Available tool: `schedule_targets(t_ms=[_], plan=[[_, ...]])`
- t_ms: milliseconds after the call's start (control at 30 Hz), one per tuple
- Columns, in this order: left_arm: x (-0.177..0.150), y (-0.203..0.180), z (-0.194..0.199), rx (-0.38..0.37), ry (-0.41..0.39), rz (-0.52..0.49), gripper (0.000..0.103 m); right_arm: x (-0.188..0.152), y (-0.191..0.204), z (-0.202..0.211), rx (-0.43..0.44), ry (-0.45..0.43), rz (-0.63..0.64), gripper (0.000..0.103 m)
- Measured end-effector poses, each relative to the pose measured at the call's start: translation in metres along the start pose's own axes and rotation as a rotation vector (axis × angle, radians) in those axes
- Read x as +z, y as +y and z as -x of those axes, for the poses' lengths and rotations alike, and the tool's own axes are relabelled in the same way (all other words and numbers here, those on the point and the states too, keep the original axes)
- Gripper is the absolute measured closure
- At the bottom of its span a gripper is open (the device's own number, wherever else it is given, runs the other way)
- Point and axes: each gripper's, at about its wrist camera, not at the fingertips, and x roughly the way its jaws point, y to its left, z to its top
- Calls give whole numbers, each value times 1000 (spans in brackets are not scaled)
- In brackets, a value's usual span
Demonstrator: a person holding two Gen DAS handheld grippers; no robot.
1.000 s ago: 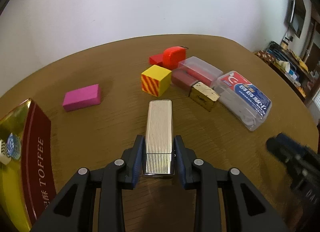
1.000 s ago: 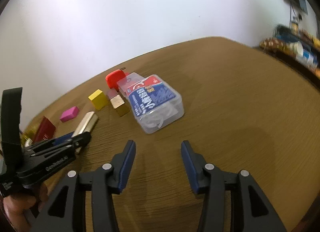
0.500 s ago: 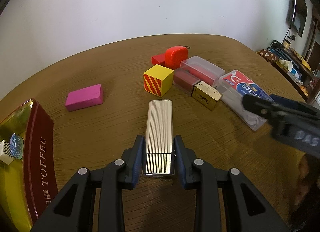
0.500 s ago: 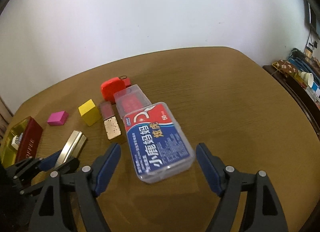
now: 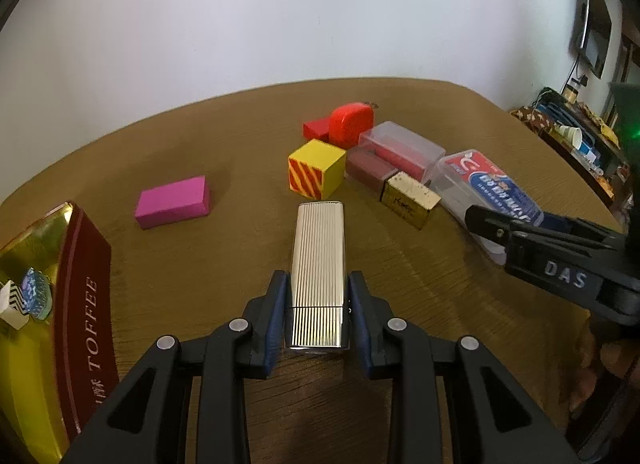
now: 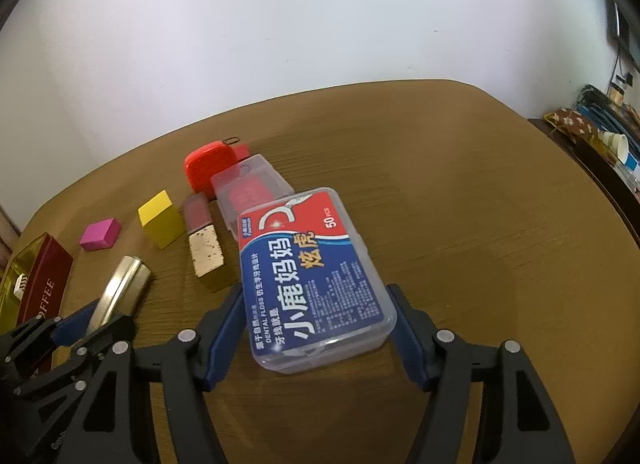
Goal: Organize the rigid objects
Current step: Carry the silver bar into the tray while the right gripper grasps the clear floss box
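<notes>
My left gripper (image 5: 317, 316) is shut on the near end of a ribbed silver lighter (image 5: 318, 264) that lies on the round wooden table (image 5: 200, 256). It shows at the left of the right wrist view (image 6: 120, 292). My right gripper (image 6: 318, 332) is open, its jaws on either side of a clear dental floss box (image 6: 308, 284) with a blue and red label, close to its sides. The floss box also shows in the left wrist view (image 5: 480, 187), partly behind the right gripper.
A pink block (image 5: 173, 201), a yellow striped cube (image 5: 316, 169), a gold and maroon box (image 5: 408, 197), a clear case with red contents (image 5: 400, 149) and a red tape measure (image 5: 350, 123) lie beyond. An open toffee tin (image 5: 86, 304) stands at left. Shelves stand far right.
My right gripper has moved forward over the table until its open jaws straddle the floss box. My left gripper has stayed shut on the lighter.
</notes>
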Motion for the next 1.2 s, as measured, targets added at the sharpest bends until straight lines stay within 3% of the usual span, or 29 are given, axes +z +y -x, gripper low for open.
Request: schedule_targets(t_ms=[267, 633, 900, 1067, 1200], plan=[[-4, -8, 17, -18, -19, -10, 76, 0, -2, 0, 6, 1, -14, 34], [-2, 21, 84, -55, -100, 105, 76, 0, -1, 0, 5, 1, -13, 34], [-7, 89, 130, 79, -127, 203, 76, 0, -1, 3, -5, -10, -23, 34], [-21, 145, 128, 186, -51, 293, 76, -3, 1, 10, -12, -50, -26, 34], [-36, 176, 117, 224, 33, 354, 76, -4, 6, 13, -26, -59, -8, 34]])
